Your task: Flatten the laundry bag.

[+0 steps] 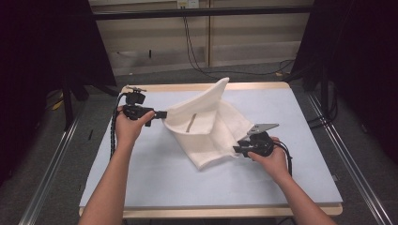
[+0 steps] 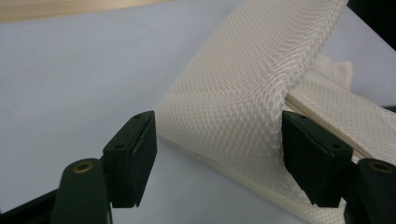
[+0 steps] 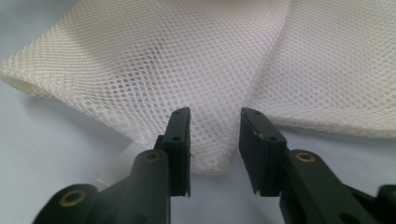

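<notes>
You are working a white mesh cloth [image 1: 206, 126] that is lying rumpled near the middle of the pale blue counter [image 1: 141, 178], one part of it standing up in a peak toward the far edge. Your left gripper [image 1: 162, 114] is sitting at the cloth's left edge, and in the left gripper view its jaws are standing wide apart — a fold of the mesh [image 2: 233, 98] is lying between them, brushing the right-hand pad while the left-hand pad is staying clear of it. Your right gripper [image 1: 236, 150] is resting at the cloth's near right corner. In the right gripper view its jaws are standing slightly apart, with a tip of the mesh [image 3: 210, 140] hanging in the gap between them — the pads are not pressing on it. Both of your hands are holding the grippers low, close to the counter, on opposite sides of the cloth.
</notes>
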A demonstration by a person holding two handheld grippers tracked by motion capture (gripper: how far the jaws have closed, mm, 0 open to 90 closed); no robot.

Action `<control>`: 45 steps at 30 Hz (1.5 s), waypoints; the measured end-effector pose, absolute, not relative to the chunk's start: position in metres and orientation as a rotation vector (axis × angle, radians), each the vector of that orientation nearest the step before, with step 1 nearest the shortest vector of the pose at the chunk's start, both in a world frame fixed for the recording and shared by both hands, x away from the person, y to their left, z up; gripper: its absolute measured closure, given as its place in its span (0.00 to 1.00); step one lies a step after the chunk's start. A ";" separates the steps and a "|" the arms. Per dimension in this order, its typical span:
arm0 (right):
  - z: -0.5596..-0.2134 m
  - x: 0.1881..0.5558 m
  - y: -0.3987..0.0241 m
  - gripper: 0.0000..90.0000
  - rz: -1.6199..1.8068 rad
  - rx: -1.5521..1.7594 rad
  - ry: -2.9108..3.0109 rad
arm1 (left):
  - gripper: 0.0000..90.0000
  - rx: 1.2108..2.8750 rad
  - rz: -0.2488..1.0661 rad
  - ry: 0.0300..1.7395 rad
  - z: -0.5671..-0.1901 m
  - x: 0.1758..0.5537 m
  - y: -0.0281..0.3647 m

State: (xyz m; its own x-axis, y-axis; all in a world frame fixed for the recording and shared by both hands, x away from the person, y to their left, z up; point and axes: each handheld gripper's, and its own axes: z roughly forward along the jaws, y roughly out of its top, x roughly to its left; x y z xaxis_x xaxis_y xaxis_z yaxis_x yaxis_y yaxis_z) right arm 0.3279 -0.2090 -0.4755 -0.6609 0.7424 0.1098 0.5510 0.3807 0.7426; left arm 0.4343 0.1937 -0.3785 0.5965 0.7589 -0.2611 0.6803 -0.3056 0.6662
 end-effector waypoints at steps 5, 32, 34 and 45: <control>-0.477 0.330 -0.210 0.56 1.105 1.221 2.347 | 0.40 2.063 0.121 1.112 -0.384 0.428 0.185; -0.485 0.360 -0.188 0.39 1.020 1.131 2.443 | 0.74 2.157 0.008 1.027 -0.395 0.414 0.166; -0.484 0.360 -0.187 0.46 1.020 1.138 2.452 | 0.75 2.145 0.006 1.027 -0.397 0.413 0.167; -0.479 0.348 -0.183 0.93 1.028 1.073 2.493 | 0.88 2.160 -0.041 0.997 -0.401 0.404 0.157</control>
